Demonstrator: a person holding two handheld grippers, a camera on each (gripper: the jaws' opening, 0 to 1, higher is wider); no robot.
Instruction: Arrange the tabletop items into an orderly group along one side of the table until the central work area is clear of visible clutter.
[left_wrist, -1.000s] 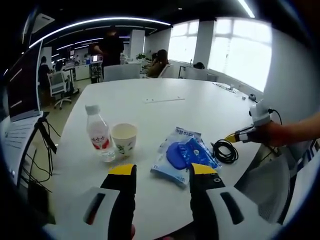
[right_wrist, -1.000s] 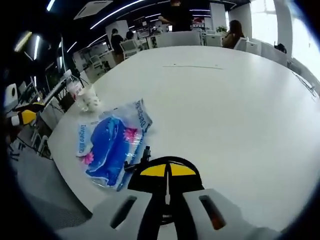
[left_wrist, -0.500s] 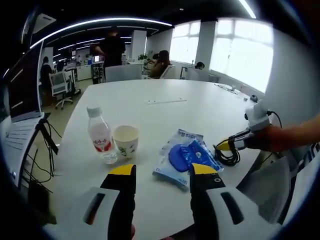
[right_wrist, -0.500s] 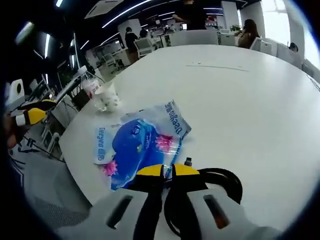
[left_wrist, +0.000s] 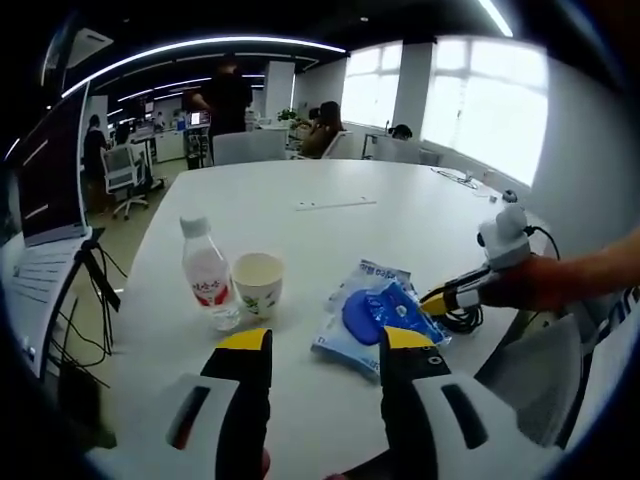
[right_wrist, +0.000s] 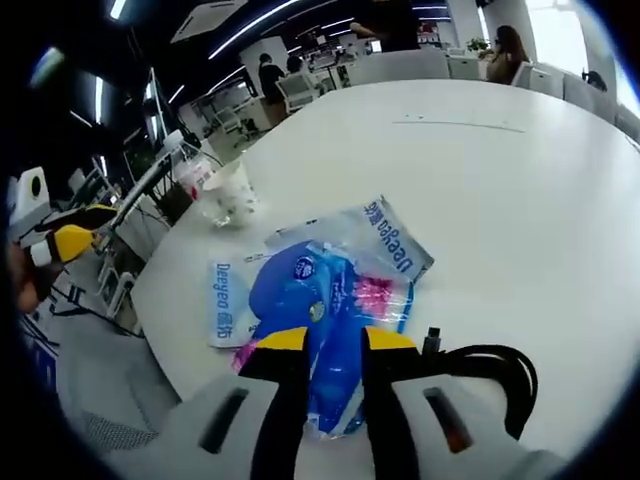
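Table: a white round table (left_wrist: 330, 190), its far half bare except for a thin strip (left_wrist: 336, 202).
Bottle and cup: a small water bottle with a red label (left_wrist: 207, 284) stands just beside a paper cup (left_wrist: 257, 283) near the edge by the person.
Blue packet: a clear plastic packet with blue contents (right_wrist: 318, 300) lies flat near that same edge, to the right of the cup.
Cable: a coiled black cable (right_wrist: 490, 368) lies just beside the packet (partly behind the right jaw).
Left gripper (left_wrist: 326, 345): jaws spread wide, holding nothing, hovering short of the items.
Right gripper (right_wrist: 325, 340): jaws a little apart, low over the packet's near end, gripping nothing I can see.
Risk: the packet is slick and limp, so a shallow pinch may slip, or dragging it may snag the cable and pull it off the edge.
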